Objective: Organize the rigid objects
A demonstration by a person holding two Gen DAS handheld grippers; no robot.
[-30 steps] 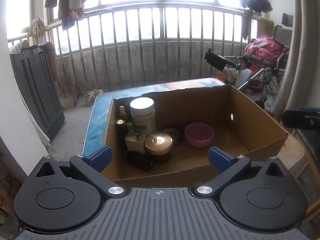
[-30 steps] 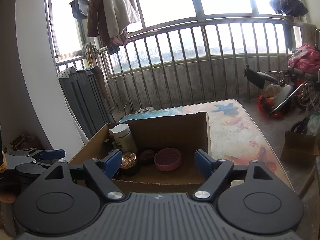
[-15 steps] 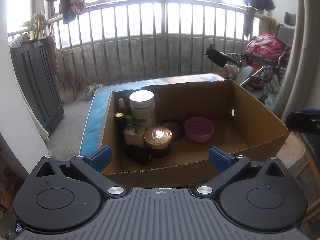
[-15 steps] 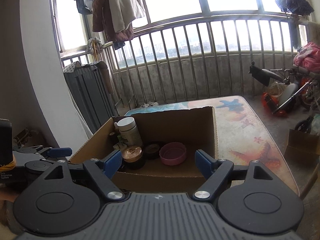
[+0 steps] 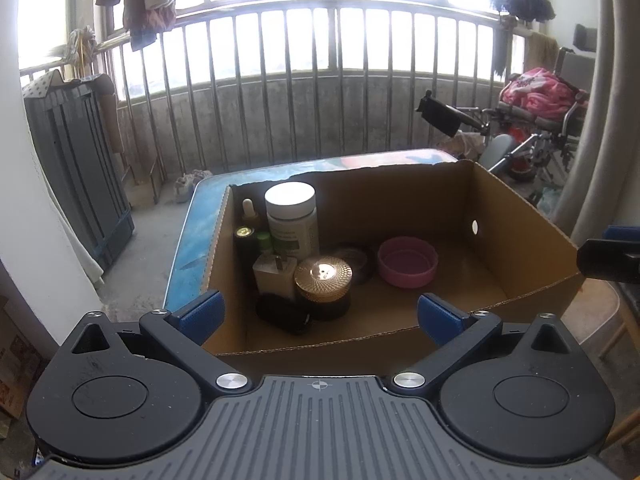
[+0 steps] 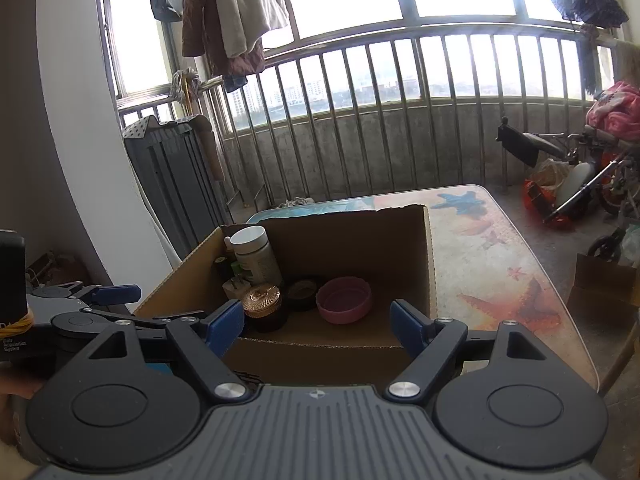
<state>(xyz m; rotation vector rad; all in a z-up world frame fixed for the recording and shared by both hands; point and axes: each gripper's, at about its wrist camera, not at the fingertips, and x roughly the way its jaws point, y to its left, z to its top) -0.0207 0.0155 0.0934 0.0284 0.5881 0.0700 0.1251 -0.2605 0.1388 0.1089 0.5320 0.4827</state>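
Cardboard box (image 5: 520,232) holds the jars; both the left gripper (image 5: 320,312) and right gripper (image 6: 316,320) hover released before it. Sorting seems nearly done; next probably calls for reaching inside.

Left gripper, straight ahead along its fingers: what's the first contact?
Most likely the near wall of the cardboard box, which sits just ahead of the open left gripper. If it clears the rim, the gold-lidded jar comes next; depth is unclear.
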